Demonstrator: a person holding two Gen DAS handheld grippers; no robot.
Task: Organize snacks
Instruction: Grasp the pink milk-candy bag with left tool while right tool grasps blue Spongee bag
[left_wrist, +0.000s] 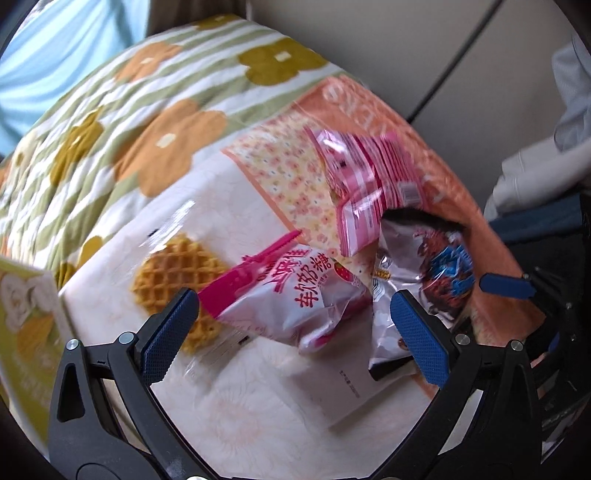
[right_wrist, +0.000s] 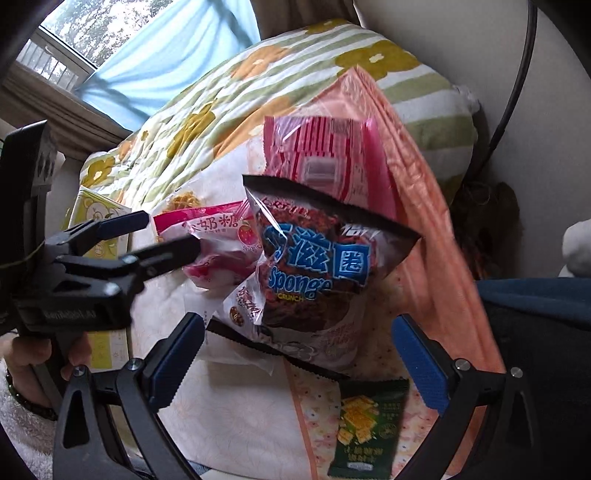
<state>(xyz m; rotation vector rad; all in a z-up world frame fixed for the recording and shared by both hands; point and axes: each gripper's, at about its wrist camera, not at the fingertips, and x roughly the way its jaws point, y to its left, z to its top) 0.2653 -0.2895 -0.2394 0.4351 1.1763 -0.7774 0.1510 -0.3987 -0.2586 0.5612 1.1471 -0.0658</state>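
Snacks lie on a pink and white packet spread over a bed. In the left wrist view my left gripper (left_wrist: 291, 306) is open, its jaws on either side of a pink strawberry candy bag (left_wrist: 295, 299). Left of it lies a wrapped waffle (left_wrist: 177, 273). Behind are a pink striped packet (left_wrist: 365, 184) and a dark Sponge Crunch bag (left_wrist: 439, 273). In the right wrist view my right gripper (right_wrist: 297, 339) is open just below the Sponge Crunch bag (right_wrist: 314, 273). The left gripper (right_wrist: 170, 236) shows there, beside the candy bag (right_wrist: 221, 243). A green cracker packet (right_wrist: 365, 428) lies near the bottom.
A flowered green-striped quilt (left_wrist: 122, 133) covers the bed behind the snacks. A green box (left_wrist: 26, 332) stands at the left. A blue curtain (right_wrist: 159, 66) and window are behind. A dark blue sleeve (right_wrist: 535, 314) and grey wall are at the right.
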